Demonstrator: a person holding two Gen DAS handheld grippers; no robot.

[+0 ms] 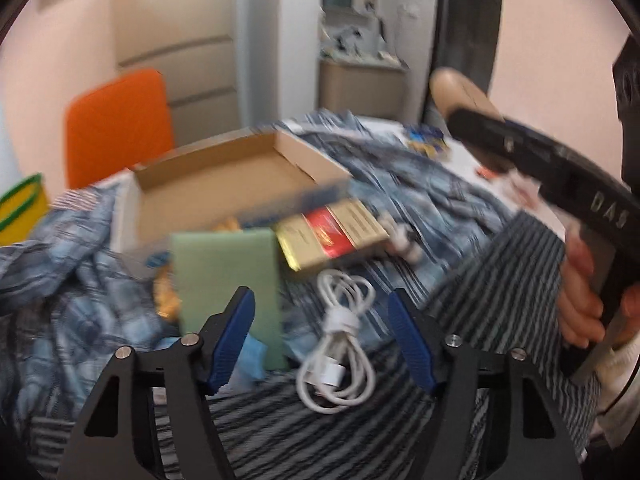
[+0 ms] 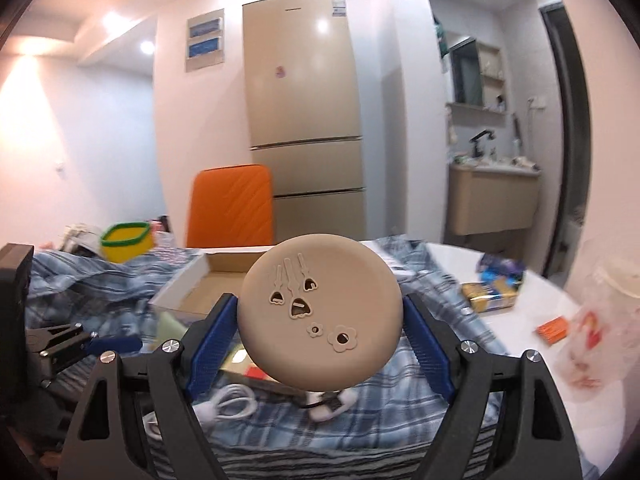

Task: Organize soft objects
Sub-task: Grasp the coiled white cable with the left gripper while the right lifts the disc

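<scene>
The right tongs [image 2: 320, 320] grip a round beige soft disc with cut-out bell and flower shapes [image 2: 320, 312]; both blue pads press its sides and it stands on edge, its face toward the camera. The left tongs [image 1: 322, 336] stand about half open with nothing between the pads. Just ahead of them lies a coiled white charging cable [image 1: 340, 356], and at their left pad a pale green rectangular foam pad [image 1: 228, 276]. Beyond these are a gold and red flat packet [image 1: 332, 236] and an open shallow cardboard box [image 1: 224, 184].

All of this rests on a bench [image 2: 480, 264] draped with a blue plaid cloth [image 1: 72, 280] and a grey striped cloth [image 1: 500, 276] nearest the tongs. Behind the bench are an orange chair [image 2: 232, 208], a beige refrigerator [image 2: 304, 100], a yellow tub with a green rim [image 2: 126, 240] to the left and a washbasin cabinet [image 2: 492, 200] to the right.

In the left wrist view a hand [image 1: 580, 292] grips the right tongs' black handle, raised at the right with the disc held up beyond it.
</scene>
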